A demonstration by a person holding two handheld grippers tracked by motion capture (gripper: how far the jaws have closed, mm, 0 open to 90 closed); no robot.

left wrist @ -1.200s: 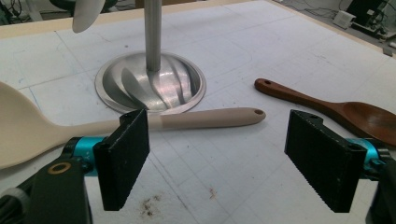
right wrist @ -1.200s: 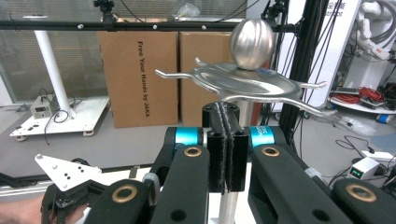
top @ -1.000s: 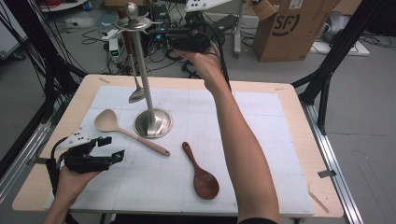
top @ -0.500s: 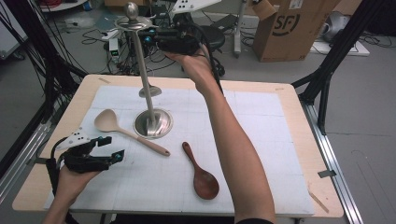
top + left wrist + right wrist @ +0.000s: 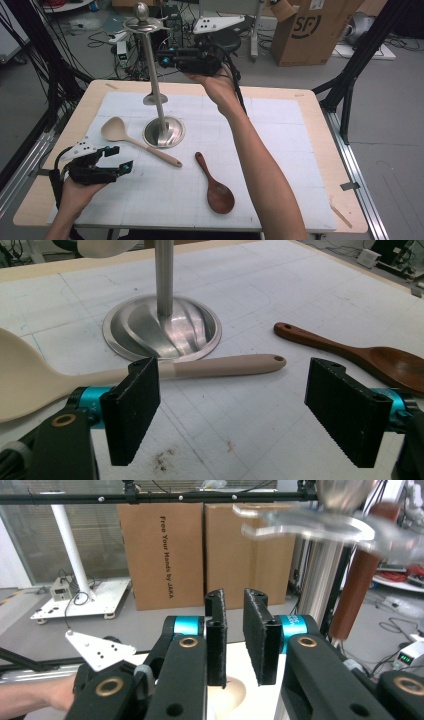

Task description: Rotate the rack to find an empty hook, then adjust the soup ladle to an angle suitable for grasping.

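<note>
A steel stand (image 5: 164, 132) with a tall pole and a knobbed top plate (image 5: 141, 22) rises from the white mat. A small metal spoon bowl (image 5: 155, 99) hangs low beside the pole. My right gripper (image 5: 162, 59) is held high, just right of the pole below the top plate. Its jaws (image 5: 235, 597) have just been opening and show a narrow gap with nothing in it. A blurred brown handle (image 5: 355, 580) hangs under the plate. A beige spoon (image 5: 137, 142) and a brown wooden spoon (image 5: 217, 190) lie flat. My left gripper (image 5: 120, 157) rests open near the beige spoon's handle (image 5: 220, 367).
The white mat (image 5: 280, 150) covers most of the wooden table (image 5: 320, 115). Cardboard boxes (image 5: 315, 30), cables and black frame posts (image 5: 350, 75) stand behind and beside it. The stand's base (image 5: 162, 330) lies straight ahead of the left jaws, with the brown spoon (image 5: 360, 352) to their right.
My right hand has come down along the pole, and its jaws have parted slightly. The hanging spoon bowl has swung a little to the right. The left hand has stayed put.
</note>
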